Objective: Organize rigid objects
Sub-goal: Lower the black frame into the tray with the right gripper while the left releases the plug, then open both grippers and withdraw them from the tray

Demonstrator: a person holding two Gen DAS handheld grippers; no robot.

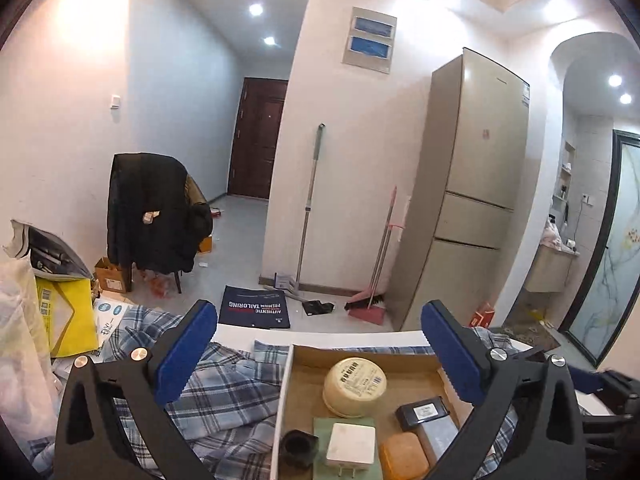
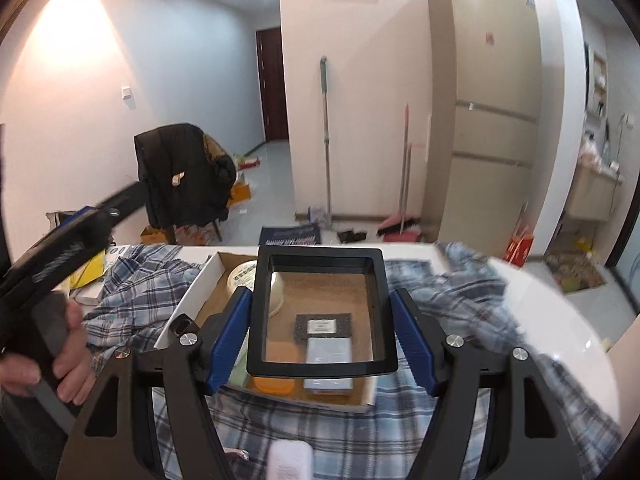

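Right gripper (image 2: 322,344) pinches a black-framed clear lid (image 2: 322,312) above the cardboard box (image 1: 294,364) — presumably to cover it — while left gripper (image 1: 316,356) hangs spread, empty.

We note a cardboard box (image 1: 404,374) with a matt brown inside, lying on woven plaid cloth (image 1: 228,392). The frame (image 2: 322,312) looks like matt black plastic around a clear glossy pane. The fridge (image 1: 480,184) has a smooth, satin metallic finish.
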